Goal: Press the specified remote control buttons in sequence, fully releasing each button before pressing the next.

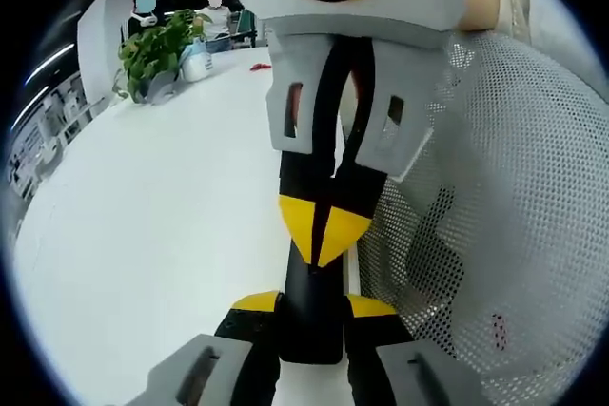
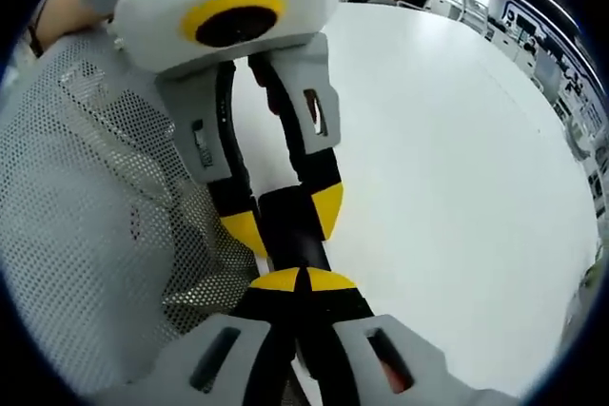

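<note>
In the left gripper view, the left gripper (image 1: 310,320) rises from the bottom edge with its yellow-tipped jaws clamped on the near end of a slim black remote control (image 1: 312,306), which stands between them above the white table (image 1: 152,235). The right gripper (image 1: 324,230) comes in from the top of this view, facing the camera, its jaws drawn together to a yellow point that presses against the upper part of the remote.

In the right gripper view the scene is mirrored: the right gripper (image 2: 303,282) has its jaws closed, tips touching each other and resting on the dark body of the remote (image 2: 293,230), while the left gripper (image 2: 285,214) reaches down from the top with one jaw on either side of the remote, holding it. Which button sits under the tips cannot be told from either view.

A grey mesh chair back (image 1: 495,206) stands beside the table, just behind the grippers. At the far end of the table sit a leafy green plant (image 1: 157,49) in a pot and a white container (image 1: 197,64) next to it, with a small red item (image 1: 260,67) lying well apart from the remote. Two people sit at the far side of the room
</note>
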